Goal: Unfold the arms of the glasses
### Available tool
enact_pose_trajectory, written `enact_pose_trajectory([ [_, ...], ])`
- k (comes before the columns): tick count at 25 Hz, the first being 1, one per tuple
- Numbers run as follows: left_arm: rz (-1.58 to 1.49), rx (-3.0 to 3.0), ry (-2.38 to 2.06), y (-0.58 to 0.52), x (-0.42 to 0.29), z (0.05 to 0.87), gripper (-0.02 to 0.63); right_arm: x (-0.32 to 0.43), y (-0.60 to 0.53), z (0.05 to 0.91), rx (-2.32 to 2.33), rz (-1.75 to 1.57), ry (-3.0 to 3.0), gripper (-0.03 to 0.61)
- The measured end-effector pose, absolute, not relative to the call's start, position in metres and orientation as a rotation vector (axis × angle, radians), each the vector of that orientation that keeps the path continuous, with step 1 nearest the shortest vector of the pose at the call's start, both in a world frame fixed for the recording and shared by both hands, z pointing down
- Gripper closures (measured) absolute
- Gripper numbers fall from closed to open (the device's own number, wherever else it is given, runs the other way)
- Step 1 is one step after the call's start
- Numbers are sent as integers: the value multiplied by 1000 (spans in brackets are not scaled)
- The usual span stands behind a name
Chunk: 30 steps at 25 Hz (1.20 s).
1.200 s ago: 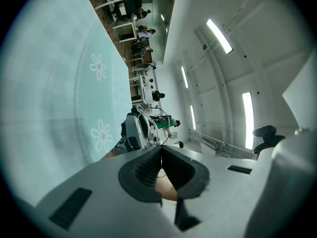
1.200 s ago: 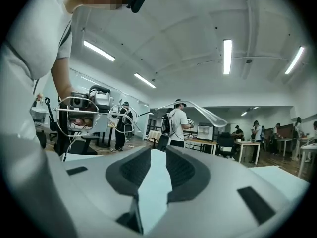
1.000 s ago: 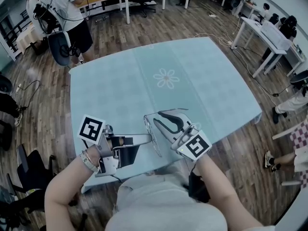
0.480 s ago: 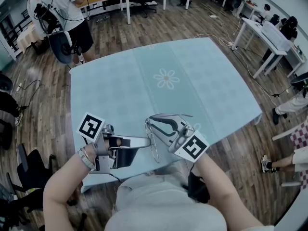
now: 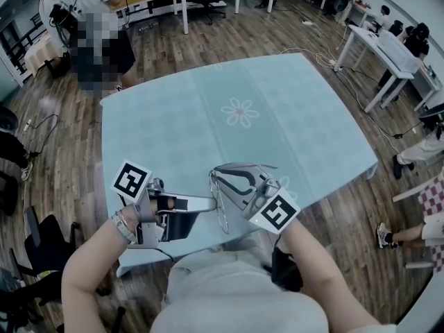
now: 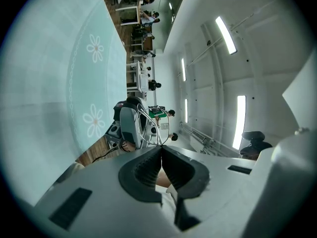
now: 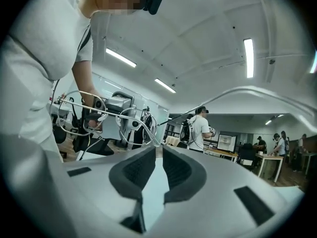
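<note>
Thin wire-framed glasses (image 5: 222,215) hang in the air over the near edge of the pale blue table (image 5: 173,123). My left gripper (image 5: 214,201) is shut on the frame and points right. In the left gripper view its jaw tips (image 6: 161,148) meet on the wire, with the glasses (image 6: 148,128) just beyond. My right gripper (image 5: 218,176) points left at the frame's upper corner. Its jaws have just been closing and stand narrow. In the right gripper view a slim gap still shows at the right gripper (image 7: 158,150), with the corner of the glasses (image 7: 124,115) at it. One arm (image 7: 223,95) sticks out past the right jaw.
The tablecloth carries a daisy print (image 5: 240,112). A person (image 5: 90,19) stands by a desk at the back left. White desks (image 5: 388,54) with seated people are at the right, and dark chairs (image 5: 41,248) stand at the left on the wooden floor.
The right gripper's jaws have narrowed from wide to a slim gap and shifted a little left toward the frame. The left gripper keeps its hold and has barely moved.
</note>
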<state>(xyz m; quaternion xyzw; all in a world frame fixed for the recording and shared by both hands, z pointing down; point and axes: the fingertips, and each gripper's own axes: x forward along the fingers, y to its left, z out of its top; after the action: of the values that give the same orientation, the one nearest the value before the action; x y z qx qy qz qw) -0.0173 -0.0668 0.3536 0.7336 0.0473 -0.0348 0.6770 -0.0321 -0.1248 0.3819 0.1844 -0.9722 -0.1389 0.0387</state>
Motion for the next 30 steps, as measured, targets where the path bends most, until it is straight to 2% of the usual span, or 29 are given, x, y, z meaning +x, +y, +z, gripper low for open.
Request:
enact_pose_trajectory([
  [13,-64,1649,85,-68,-23,356,603,-34,-124,382,545,-513,-2944,535],
  [30,-92,1664,39,-75,-29,362,603,-13,-134,382,674,-385,-2986,535],
])
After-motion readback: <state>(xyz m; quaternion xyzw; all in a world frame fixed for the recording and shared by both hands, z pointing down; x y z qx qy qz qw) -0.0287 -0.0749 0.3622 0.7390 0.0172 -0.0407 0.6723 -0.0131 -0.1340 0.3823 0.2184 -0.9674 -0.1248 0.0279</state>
